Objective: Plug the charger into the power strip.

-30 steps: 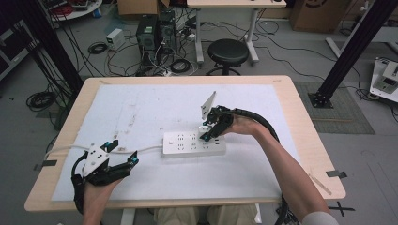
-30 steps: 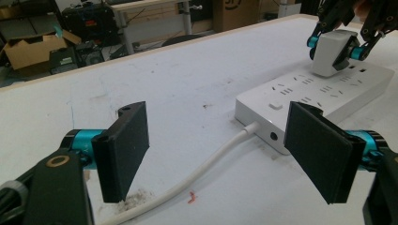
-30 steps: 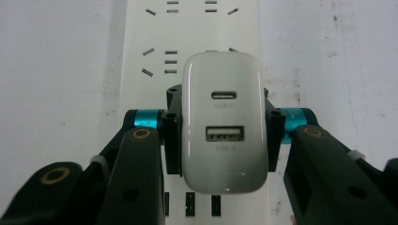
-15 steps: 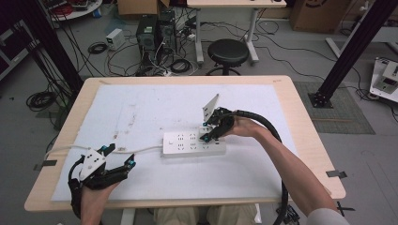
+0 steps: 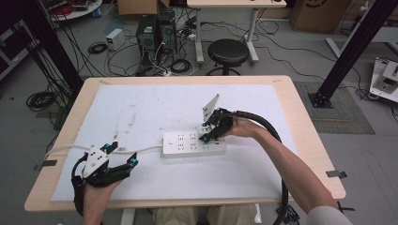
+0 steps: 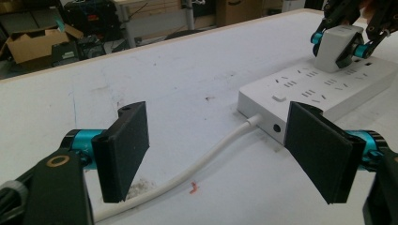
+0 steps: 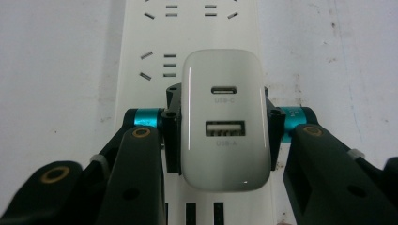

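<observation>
Little moved since the earlier frames: left gripper (image 5: 123,158) shifted slightly along near table edge, right gripper (image 7: 224,123) unchanged. No containers on table. Right gripper clamped on white USB charger (image 7: 226,123), pads pressing both flanks; charger standing on right end of white power strip (image 5: 193,143), port face up toward the gripper's camera, USB-C port above USB-A. Cannot tell whether the prongs are fully seated. Power strip lying flat on white mat (image 5: 155,108), long axis running left-right across table, white cord (image 6: 197,164) leaving its left end. Left gripper jaws spread wide, holding nothing, low over mat, well apart from strip, cord passing between them. Stool (image 5: 227,52) and cables on floor beyond table.
</observation>
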A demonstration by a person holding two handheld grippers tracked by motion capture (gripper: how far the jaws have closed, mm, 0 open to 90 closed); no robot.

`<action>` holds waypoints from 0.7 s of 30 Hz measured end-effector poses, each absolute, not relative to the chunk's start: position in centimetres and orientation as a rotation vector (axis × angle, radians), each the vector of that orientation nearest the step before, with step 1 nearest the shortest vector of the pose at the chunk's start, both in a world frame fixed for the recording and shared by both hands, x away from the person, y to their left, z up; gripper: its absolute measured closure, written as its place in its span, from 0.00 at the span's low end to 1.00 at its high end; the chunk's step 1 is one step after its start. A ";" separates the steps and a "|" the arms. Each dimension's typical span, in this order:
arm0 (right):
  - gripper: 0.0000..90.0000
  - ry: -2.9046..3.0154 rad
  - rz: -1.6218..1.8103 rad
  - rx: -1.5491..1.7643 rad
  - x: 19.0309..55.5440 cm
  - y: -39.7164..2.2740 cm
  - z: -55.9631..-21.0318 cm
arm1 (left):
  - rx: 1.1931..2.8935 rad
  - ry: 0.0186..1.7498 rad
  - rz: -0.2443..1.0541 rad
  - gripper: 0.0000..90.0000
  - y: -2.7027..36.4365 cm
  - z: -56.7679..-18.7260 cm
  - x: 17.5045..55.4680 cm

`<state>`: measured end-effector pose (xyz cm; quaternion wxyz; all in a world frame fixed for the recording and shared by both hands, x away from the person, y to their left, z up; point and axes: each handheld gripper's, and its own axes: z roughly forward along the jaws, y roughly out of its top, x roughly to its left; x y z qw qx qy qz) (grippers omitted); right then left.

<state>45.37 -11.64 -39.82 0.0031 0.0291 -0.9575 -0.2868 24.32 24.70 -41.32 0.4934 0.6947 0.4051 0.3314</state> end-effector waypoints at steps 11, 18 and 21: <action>0.71 -2.994 -0.949 0.072 45.3 -11.9 -40.0 | 1.681 0.978 0.815 0.25 24.8 -40.9 24.2; 0.70 -3.009 -0.919 0.069 45.2 -11.7 -39.8 | 1.669 0.983 0.818 0.25 25.4 -40.9 24.1; 0.69 -3.006 -0.918 0.063 45.1 -11.7 -39.8 | 1.662 0.987 0.818 0.25 25.6 -41.0 24.2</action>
